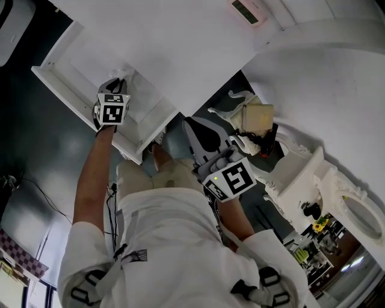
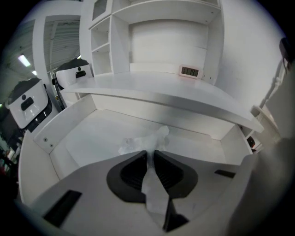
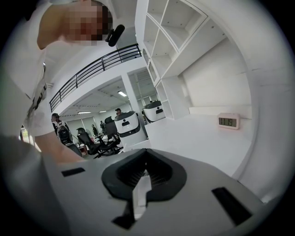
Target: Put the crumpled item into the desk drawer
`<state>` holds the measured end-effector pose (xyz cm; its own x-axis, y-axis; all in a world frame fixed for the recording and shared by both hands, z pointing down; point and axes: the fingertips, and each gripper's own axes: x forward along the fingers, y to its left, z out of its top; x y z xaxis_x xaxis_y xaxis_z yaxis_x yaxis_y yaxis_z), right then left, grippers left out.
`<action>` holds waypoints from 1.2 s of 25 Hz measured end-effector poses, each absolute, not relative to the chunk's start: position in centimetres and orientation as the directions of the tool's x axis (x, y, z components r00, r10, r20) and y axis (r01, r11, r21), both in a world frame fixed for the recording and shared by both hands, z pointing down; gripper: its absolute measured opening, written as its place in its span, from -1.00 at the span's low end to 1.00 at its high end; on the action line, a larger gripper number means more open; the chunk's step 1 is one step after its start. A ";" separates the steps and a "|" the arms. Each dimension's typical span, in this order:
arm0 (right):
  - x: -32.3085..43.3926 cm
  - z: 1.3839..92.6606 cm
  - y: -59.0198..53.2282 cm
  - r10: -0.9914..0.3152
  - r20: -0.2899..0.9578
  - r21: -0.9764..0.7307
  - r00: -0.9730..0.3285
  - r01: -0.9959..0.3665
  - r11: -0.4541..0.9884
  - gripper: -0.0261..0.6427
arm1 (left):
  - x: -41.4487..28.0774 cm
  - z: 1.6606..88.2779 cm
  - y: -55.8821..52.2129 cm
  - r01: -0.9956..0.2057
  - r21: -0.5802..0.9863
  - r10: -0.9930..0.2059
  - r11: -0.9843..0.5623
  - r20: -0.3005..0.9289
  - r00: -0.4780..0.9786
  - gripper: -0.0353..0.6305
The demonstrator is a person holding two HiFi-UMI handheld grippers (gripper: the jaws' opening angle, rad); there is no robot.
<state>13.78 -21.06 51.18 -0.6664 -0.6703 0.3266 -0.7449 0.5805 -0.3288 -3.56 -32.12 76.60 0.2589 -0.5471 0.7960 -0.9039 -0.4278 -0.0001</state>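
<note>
**A:** Starting with the head view, what is the left gripper (image 1: 116,84) doing?

**B:** It is hanging over the open drawer (image 1: 72,102) of the white desk (image 1: 180,36) and pointing steeply down. The crumpled item (image 1: 123,73) is showing as a white tuft at its tip, inside the drawer's outline.

**A:** And the right gripper (image 1: 191,125)?

**B:** The person is holding it in front of the body, just beside the drawer's near corner and well apart from the item. A small clock (image 1: 248,11) is sitting far back on the desk top.

**A:** What is the left gripper view showing?

**B:** The jaws are pinching nearly together on the crumpled item. A thin white fold is running down between the pads, and the looser bulk is spilling out past the tips. That bulk is hanging above the drawer floor, between the side walls and below the front edge of the desk top. I cannot tell whether it is touching the floor.

**A:** And the right gripper view?

**B:** Its jaws are standing together, gripping nothing. The camera is looking across the desk top towards the clock, with open shelves (image 3: 170,37) rising above. Farther off, office chairs (image 3: 99,140) and a white machine (image 3: 126,124) are standing on the floor.
</note>
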 end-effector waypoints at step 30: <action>12.3 47.6 -19.4 -0.705 0.284 -0.308 -0.650 -0.758 0.574 -0.89 | -1.5 78.5 -31.9 -0.814 0.020 -0.388 -0.581 0.872 0.298 -0.43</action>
<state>12.26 -19.40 47.64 -0.6497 -0.7052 0.2839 -0.7583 0.5744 -0.3084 -1.45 -31.91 78.50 0.2979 -0.3883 0.8721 -0.8140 -0.5806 0.0195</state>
